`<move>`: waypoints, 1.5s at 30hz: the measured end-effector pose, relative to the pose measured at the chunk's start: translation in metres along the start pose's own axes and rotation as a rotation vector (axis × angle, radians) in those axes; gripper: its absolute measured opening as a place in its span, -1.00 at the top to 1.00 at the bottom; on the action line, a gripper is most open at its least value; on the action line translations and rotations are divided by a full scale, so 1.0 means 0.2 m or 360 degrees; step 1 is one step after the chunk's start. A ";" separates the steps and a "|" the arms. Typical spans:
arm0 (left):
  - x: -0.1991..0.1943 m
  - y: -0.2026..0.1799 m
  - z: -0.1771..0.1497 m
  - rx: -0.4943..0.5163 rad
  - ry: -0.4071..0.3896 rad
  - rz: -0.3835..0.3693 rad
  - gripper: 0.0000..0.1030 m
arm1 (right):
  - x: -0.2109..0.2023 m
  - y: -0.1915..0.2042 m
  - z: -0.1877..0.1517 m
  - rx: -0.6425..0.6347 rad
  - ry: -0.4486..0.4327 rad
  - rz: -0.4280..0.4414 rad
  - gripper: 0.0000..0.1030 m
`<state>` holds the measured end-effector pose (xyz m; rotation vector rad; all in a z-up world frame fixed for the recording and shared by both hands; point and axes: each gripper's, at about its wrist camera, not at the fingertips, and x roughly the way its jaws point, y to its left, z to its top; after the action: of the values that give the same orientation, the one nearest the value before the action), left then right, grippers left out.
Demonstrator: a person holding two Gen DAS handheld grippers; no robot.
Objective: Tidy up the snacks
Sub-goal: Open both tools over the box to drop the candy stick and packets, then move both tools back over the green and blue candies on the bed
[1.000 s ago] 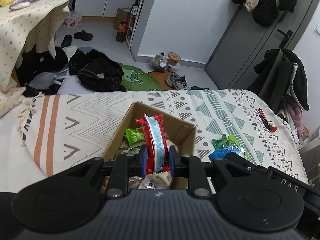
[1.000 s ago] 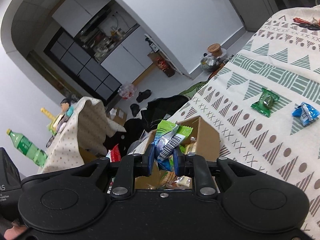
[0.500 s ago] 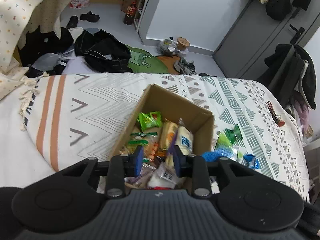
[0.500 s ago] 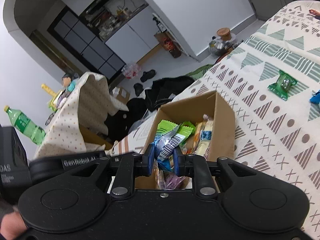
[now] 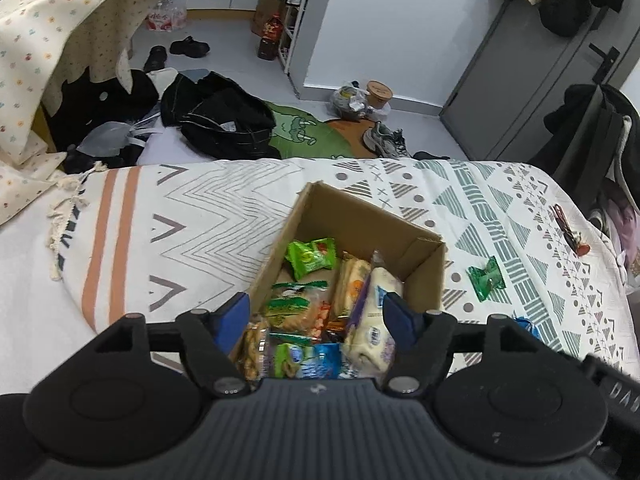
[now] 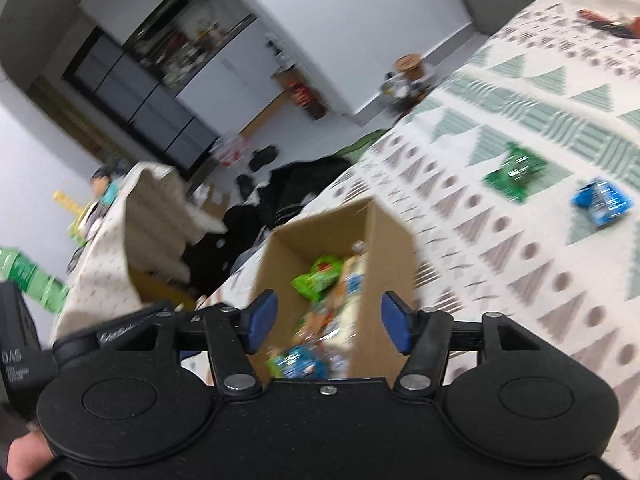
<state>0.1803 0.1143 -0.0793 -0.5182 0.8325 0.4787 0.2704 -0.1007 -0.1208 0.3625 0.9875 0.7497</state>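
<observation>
Hovering over the box point(image 5: 362, 216) with both hand-held grippers, jaws spread wide and holding nothing. Left hand-held gripper point(image 5: 316, 312) hanging right above the near end of the box, with snack packs piled just under and ahead of its blue pads point(image 5: 234, 314). Right hand-held gripper point(image 6: 326, 318) also sitting over the near end of the box, a bit to its right side; picture there blurring, so small things hard to tell.

Two snacks lying loose on the bed point(image 5: 224, 216), outside the box. Green pack point(image 6: 514, 172) resting ahead and to the right of the right hand-held gripper, well apart from it, long side running slantwise, up and to the right. Blue pack point(image 6: 602, 200) lying farther right, near the green one but not touching.

Looking like the next job: reaching right for the green pack. Right hand-held gripper probably being the nearer one, since both packs lie on its side of the box. Turning the jaws across the short side of the pack likely helping.
</observation>
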 end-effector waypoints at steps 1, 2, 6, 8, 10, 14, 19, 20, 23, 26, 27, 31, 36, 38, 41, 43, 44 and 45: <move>0.00 -0.01 0.00 0.0009 0.0000 -0.0006 -0.40 | -0.02 -0.02 0.01 -0.0005 -0.0019 -0.0023 -0.22; 0.01 -0.04 0.00 0.0022 0.0001 -0.0013 -0.41 | -0.03 -0.04 0.02 -0.0011 -0.0031 -0.0041 -0.26; 0.03 -0.12 0.00 0.0052 0.0014 -0.0045 -0.47 | -0.09 -0.14 0.07 0.0044 -0.0069 -0.0083 -0.32; 0.04 -0.16 -0.01 0.0066 0.0015 -0.0065 -0.56 | -0.11 -0.19 0.08 0.0071 -0.0085 -0.0108 -0.33; 0.05 -0.21 -0.01 0.0092 0.0010 -0.0083 -0.57 | -0.14 -0.23 0.10 0.0090 -0.0100 -0.0134 -0.34; 0.07 -0.31 -0.01 0.0133 0.0014 -0.0131 -0.58 | -0.19 -0.29 0.13 0.0116 -0.0133 -0.0165 -0.44; 0.10 -0.43 -0.01 0.0188 0.0016 -0.0174 -0.59 | -0.23 -0.37 0.16 0.0168 -0.0157 -0.0190 -0.46; 0.11 -0.45 -0.01 0.0198 0.0017 -0.0182 -0.59 | -0.24 -0.38 0.16 0.0177 -0.0162 -0.0194 -0.46; 0.13 -0.51 -0.01 0.0228 0.0023 -0.0208 -0.60 | -0.25 -0.43 0.18 0.0192 -0.0163 -0.0215 -0.46; 0.16 -0.57 -0.02 0.0259 0.0032 -0.0230 -0.60 | -0.26 -0.47 0.20 0.0218 -0.0176 -0.0233 -0.46; 0.17 -0.58 -0.02 0.0268 0.0033 -0.0243 -0.60 | -0.27 -0.49 0.21 0.0226 -0.0179 -0.0239 -0.46; 0.20 -0.64 -0.02 0.0316 0.0045 -0.0303 -0.59 | -0.28 -0.55 0.22 0.0263 -0.0199 -0.0279 -0.46; 0.25 -0.72 -0.03 0.0384 0.0059 -0.0351 -0.59 | -0.26 -0.60 0.24 0.0271 -0.0213 -0.0328 -0.45; 0.28 -0.74 -0.02 0.0388 0.0066 -0.0366 -0.59 | -0.24 -0.63 0.24 0.0282 -0.0210 -0.0344 -0.45; 0.32 -0.78 -0.02 0.0407 0.0080 -0.0390 -0.58 | -0.19 -0.67 0.25 0.0294 -0.0190 -0.0375 -0.42; 0.36 -0.80 -0.02 0.0423 0.0095 -0.0402 -0.54 | -0.15 -0.69 0.26 0.0314 -0.0171 -0.0399 -0.39; 0.38 -0.81 -0.02 0.0430 0.0103 -0.0405 -0.54 | -0.14 -0.70 0.26 0.0321 -0.0164 -0.0404 -0.38; 0.40 -0.82 -0.01 0.0436 0.0108 -0.0410 -0.54 | -0.12 -0.71 0.26 0.0327 -0.0159 -0.0409 -0.38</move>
<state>0.3205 0.0011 -0.1040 -0.3822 0.8662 0.1078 0.3638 -0.2151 -0.1623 0.4372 0.9964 0.3951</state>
